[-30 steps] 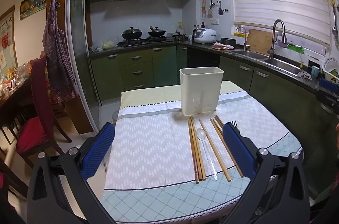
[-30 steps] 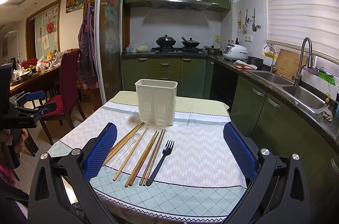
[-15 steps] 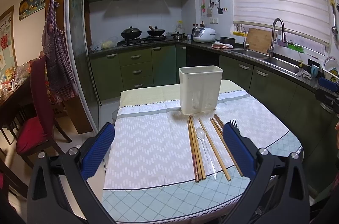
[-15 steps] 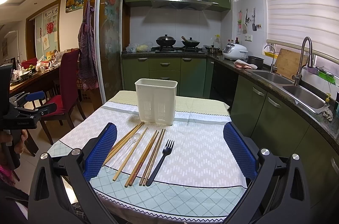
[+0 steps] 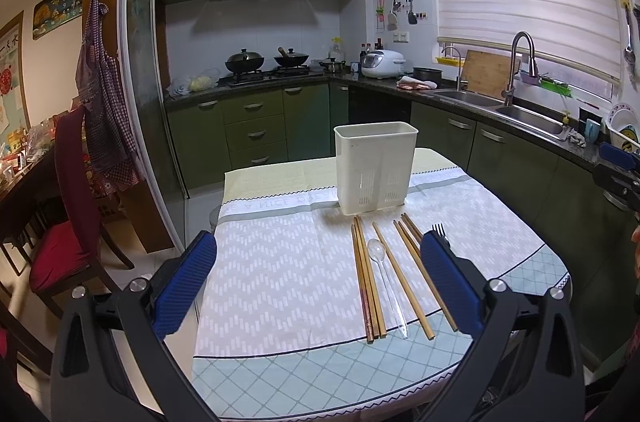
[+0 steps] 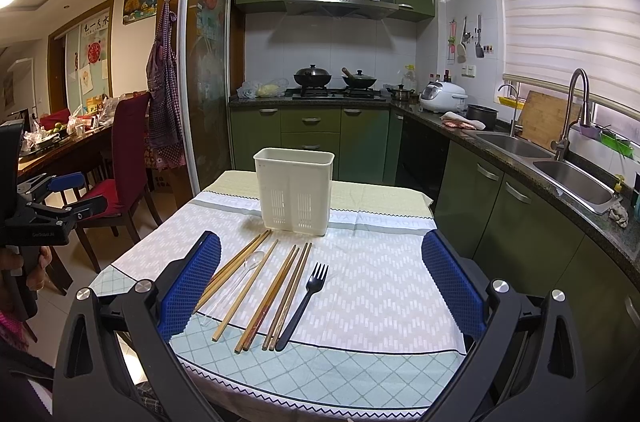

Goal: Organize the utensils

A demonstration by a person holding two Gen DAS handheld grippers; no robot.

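Observation:
A white slotted utensil holder [image 5: 375, 168] [image 6: 294, 191] stands upright on the table, empty as far as I can see. In front of it lie several wooden chopsticks [image 5: 366, 282] [image 6: 276, 292], a clear plastic spoon [image 5: 386, 282] [image 6: 244, 272] and a black fork [image 6: 304, 302], whose tines show in the left wrist view [image 5: 439, 230]. My left gripper [image 5: 320, 280] is open and empty, held above the table's near edge, left of the utensils. My right gripper [image 6: 320, 286] is open and empty, above the near edge, with the utensils between its fingers.
The table carries a patterned cloth [image 5: 280, 270] [image 6: 380, 286]. A red chair [image 5: 68, 222] [image 6: 124, 158] stands to the left. Green cabinets, a stove [image 6: 336, 90] and a sink [image 5: 520, 112] [image 6: 568, 178] line the back and right walls.
The left wrist view has shifted very slightly; the right gripper and the utensils have not moved.

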